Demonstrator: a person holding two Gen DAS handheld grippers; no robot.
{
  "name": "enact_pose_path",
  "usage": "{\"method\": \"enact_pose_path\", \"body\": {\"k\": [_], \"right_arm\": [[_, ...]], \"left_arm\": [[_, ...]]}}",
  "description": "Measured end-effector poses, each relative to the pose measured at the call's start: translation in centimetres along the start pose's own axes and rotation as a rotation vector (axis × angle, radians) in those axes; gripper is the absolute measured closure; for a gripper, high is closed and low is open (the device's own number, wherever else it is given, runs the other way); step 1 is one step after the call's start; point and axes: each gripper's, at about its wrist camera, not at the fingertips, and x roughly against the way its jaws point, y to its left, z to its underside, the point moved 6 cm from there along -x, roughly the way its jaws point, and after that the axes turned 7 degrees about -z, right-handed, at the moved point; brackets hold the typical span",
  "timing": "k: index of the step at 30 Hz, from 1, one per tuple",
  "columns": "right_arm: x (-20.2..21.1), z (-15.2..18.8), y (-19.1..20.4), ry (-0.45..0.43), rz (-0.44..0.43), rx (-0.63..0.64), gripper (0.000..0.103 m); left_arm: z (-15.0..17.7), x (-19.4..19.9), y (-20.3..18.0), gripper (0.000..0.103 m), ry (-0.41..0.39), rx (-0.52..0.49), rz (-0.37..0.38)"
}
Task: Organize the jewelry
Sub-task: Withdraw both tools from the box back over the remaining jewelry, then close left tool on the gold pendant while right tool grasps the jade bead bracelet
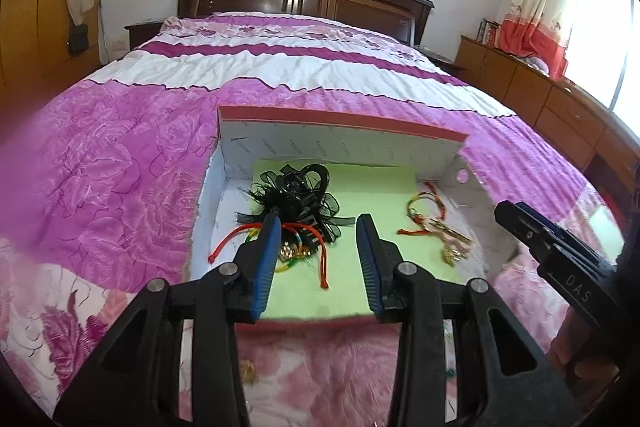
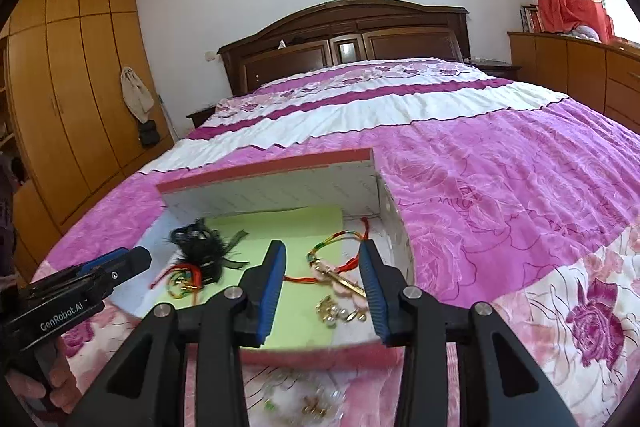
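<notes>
Blue-padded left gripper [image 1: 318, 223] spread, nothing between the pads, hovering above the box's near edge. Right gripper [image 2: 322, 253] likewise spread and empty, over the box's right half. Open cardboard box [image 1: 340, 135] on a pink floral bedspread [image 1: 120, 155], lined with a green sheet [image 1: 340, 287]. On the sheet's left: black ribbon hair accessory [image 1: 296, 193] heaped over a red cord bracelet [image 1: 304, 239]. On the right: multicoloured cord bracelet [image 2: 336, 247], pink and gold clip [image 2: 340, 277], small gold pieces [image 2: 340, 311]. Beyond, dark wooden headboard [image 2: 344, 39]; wardrobe [image 2: 68, 87] at far left.
</notes>
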Motion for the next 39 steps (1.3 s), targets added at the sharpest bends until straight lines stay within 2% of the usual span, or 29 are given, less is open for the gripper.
{"method": "enact_pose_path", "body": {"k": [10, 19, 29, 39], "right_arm": [[4.4, 0.6, 1.1, 0.033, -0.057, -0.05, 0.059], [6.9, 2.9, 0.3, 0.084, -0.066, -0.093, 0.057], [6.5, 5.6, -1.5, 0.148, -0.067, -0.159, 0.056], [5.6, 6.8, -1.7, 0.179, -0.078, -0.176, 0.056]], "left_arm": [[1.6, 3.0, 1.7, 0.072, 0.061, 0.005, -0.003], [4.5, 1.8, 2.7, 0.072, 0.143, -0.008, -0.048], [7.6, -1.1, 3.8, 0.073, 0.249, 0.001, -0.103], [8.7, -2.4, 4.2, 0.074, 0.263, -0.021, -0.133]]}}
